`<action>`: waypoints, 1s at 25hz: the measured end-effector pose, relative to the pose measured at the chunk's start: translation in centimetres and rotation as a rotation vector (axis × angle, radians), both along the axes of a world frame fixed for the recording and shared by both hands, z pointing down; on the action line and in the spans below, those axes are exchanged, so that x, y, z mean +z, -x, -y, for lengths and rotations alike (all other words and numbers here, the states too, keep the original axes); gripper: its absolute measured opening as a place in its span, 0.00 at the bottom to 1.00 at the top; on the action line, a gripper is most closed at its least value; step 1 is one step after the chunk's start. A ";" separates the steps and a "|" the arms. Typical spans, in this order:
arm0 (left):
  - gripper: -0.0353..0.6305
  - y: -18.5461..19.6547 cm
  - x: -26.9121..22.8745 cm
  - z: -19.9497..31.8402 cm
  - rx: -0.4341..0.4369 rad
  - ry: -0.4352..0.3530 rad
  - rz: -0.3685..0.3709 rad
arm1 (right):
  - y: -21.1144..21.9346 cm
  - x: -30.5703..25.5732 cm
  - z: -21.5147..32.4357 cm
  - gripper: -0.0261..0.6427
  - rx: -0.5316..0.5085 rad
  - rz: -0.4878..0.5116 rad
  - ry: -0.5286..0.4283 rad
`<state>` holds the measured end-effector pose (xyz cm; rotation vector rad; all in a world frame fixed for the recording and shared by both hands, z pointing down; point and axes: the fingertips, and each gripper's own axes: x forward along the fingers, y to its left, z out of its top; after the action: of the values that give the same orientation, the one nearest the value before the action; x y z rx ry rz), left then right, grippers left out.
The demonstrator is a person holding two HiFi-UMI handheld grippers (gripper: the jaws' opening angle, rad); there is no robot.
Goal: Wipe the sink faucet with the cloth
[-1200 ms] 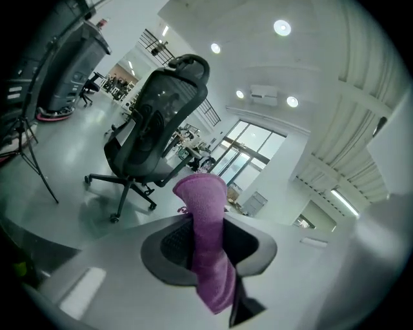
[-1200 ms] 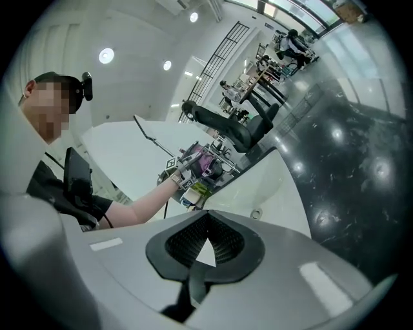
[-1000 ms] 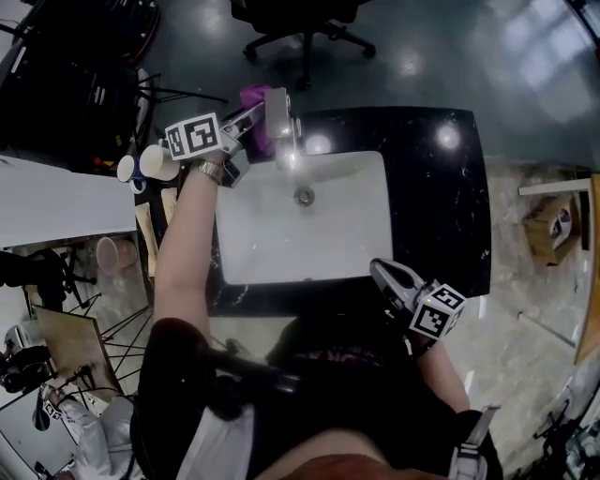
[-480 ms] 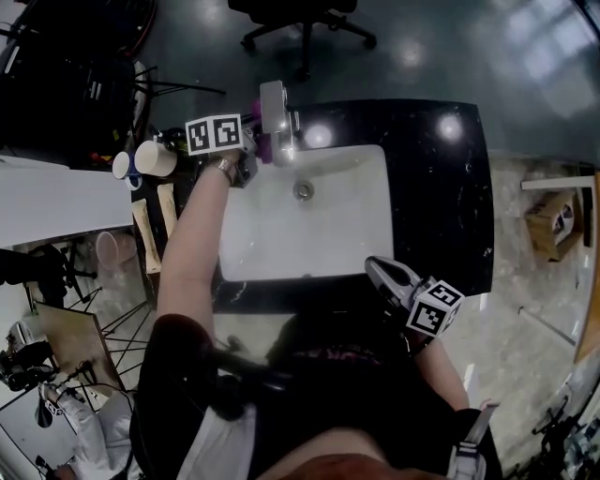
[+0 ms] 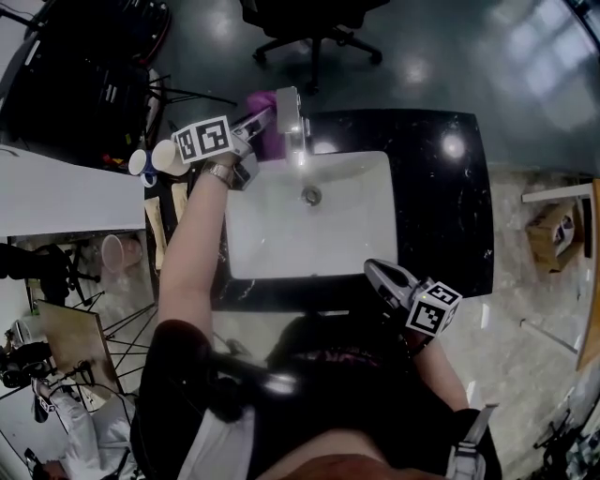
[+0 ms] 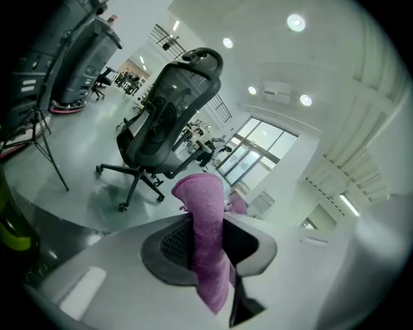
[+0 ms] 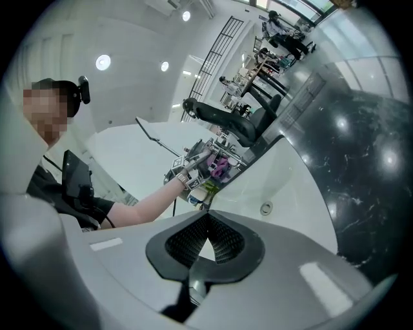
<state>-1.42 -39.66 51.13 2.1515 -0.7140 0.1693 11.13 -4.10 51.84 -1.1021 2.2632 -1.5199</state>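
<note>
Looking steeply down, the head view showed a black stone counter (image 5: 441, 216) set with a white rectangular sink (image 5: 281, 244). A dark office chair (image 5: 314, 23) stood on the floor beyond the counter's far edge, and it also filled the background of the left gripper view. The person's bare left forearm (image 5: 192, 253) reached along the sink's left side toward the faucet (image 5: 289, 114), which was mounted at the middle of the far rim.

The left gripper (image 5: 261, 122) was held at the faucet's left flank, its jaws clamped on a purple cloth (image 5: 262, 136). In the left gripper view the cloth (image 6: 201, 200) stood pinched between both ribbed pads, one end rising above them and the other hanging below. The cloth lay just beside the faucet body; actual contact could not be confirmed.

The right gripper (image 5: 377, 273) rested over the sink's near right corner, well apart from the faucet. Its jaws were fully together with nothing between them.

Two cups (image 5: 167, 157) sat left of the counter. The round drain (image 5: 311, 196) lay in the sink below the spout.
</note>
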 end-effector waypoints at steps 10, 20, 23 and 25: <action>0.20 -1.5 -10.8 0.4 0.166 -0.340 0.208 | 0.5 -2.1 -0.4 0.06 0.033 0.005 -0.053; 0.20 -6.4 -6.0 0.5 0.680 -0.651 1.028 | -3.6 -0.6 -0.9 0.06 0.156 0.065 -0.001; 0.20 -7.1 -6.3 -1.5 0.759 -0.670 1.052 | -3.5 -0.2 -0.7 0.06 0.147 0.085 0.009; 0.19 -7.1 -6.3 -3.3 0.801 -0.691 1.053 | -2.9 -0.2 -0.4 0.06 0.127 0.094 0.006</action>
<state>5.72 -36.38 44.86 2.8460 -0.4060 1.7893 13.98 -3.67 51.64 -1.1279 2.0872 -1.4970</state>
